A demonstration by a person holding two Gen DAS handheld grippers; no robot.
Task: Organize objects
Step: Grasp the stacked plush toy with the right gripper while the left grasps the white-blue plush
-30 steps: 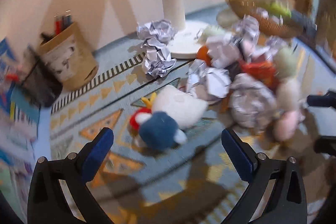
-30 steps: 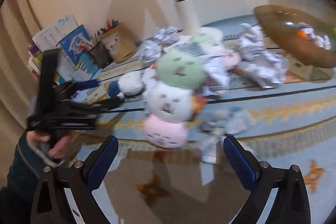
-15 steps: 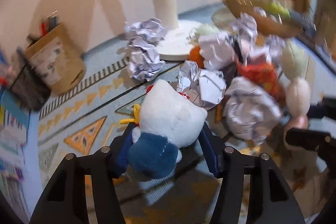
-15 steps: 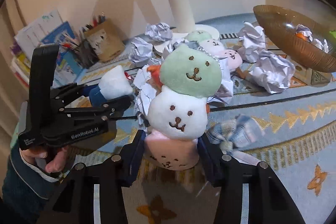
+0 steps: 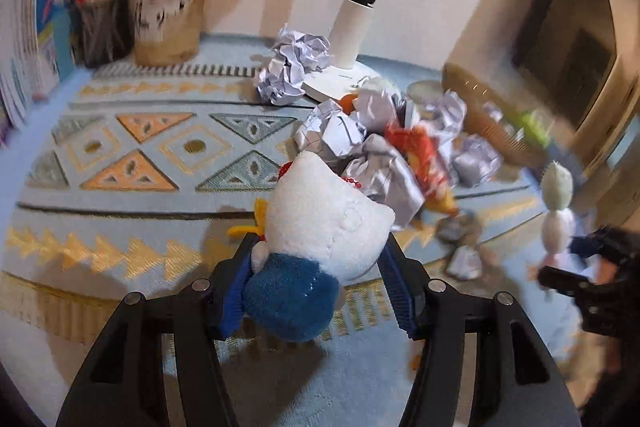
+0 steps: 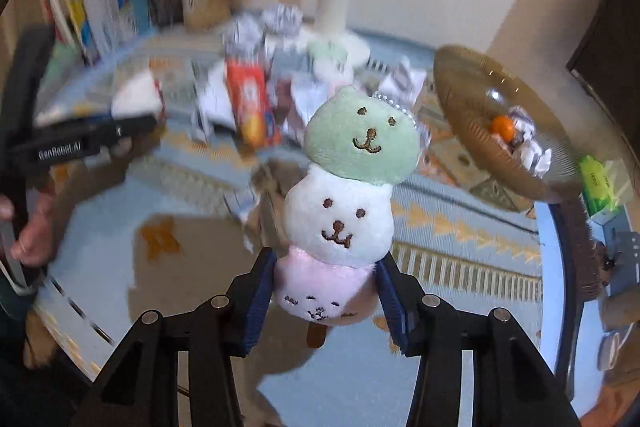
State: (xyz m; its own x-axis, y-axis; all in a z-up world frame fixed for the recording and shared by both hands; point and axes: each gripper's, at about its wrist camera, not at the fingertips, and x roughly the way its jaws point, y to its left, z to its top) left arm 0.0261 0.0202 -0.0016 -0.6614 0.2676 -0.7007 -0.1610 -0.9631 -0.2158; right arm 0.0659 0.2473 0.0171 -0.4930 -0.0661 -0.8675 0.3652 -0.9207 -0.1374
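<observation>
Two grippers are each carrying one plush clear of the paper pile [image 5: 360, 143].
Left gripper [image 5: 316, 291] is pinching the white-and-blue plush [image 5: 320, 227]; right gripper [image 6: 324, 303] is pinching the stacked plush [image 6: 344, 203] by its pink base, right of the pile, so firm pressure is advisable.

A pale blue patterned cloth [image 5: 132, 147] is covering the table, its orange and grey triangles running across. Crumpled paper balls [image 5: 294, 67] are lying at the far side beside a white lamp base [image 5: 340, 81]. Two pen holders [image 5: 166, 21] are standing far left, with what may be a snack packet [image 5: 420, 155] lying among papers.
</observation>
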